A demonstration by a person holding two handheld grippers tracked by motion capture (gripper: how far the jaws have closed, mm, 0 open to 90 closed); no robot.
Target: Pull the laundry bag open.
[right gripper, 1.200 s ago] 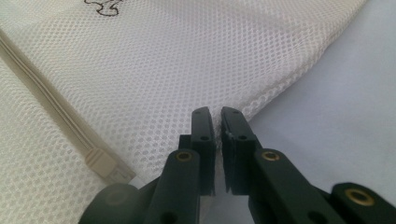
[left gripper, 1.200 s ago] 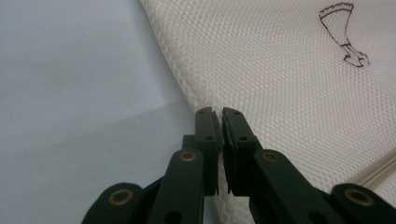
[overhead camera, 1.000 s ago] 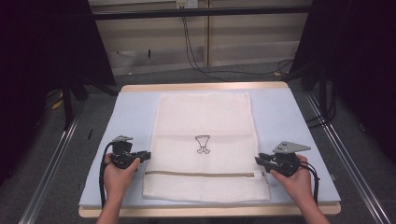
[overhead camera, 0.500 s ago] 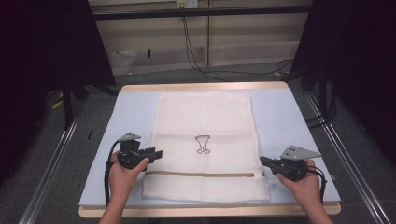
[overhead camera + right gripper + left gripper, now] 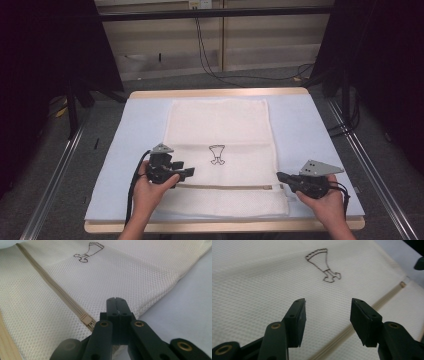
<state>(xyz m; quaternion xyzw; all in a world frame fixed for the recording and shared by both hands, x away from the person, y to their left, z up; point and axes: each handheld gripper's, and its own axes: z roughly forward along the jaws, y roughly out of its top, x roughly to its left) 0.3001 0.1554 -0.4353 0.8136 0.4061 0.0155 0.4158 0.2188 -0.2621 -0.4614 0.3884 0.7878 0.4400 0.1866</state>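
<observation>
A cream mesh laundry bag [image 5: 220, 150] lies flat in the middle of the pale blue mat [image 5: 310, 130] that covers the table, its long side running away from the person. A small dark line drawing [image 5: 216, 154] is printed near its centre, and a tan zipper [image 5: 225, 187] crosses it from side to side near the close edge. The right gripper [image 5: 281, 177] sits at the bag's right edge, at the end of the zipper; in the right gripper view its jaws are pressed together with no gap, their tips right by the zipper's end [image 5: 86, 321] and the border of the mesh, but whether any fabric is pinched between them cannot be told. The left gripper [image 5: 189, 172] is over the left part of the bag, just above the zipper line. Its jaws have just been opening and now stand about half apart; in the left gripper view nothing lies between the pads [image 5: 300, 322], and the mesh shows through the gap with the drawing [image 5: 322, 265] beyond.
</observation>
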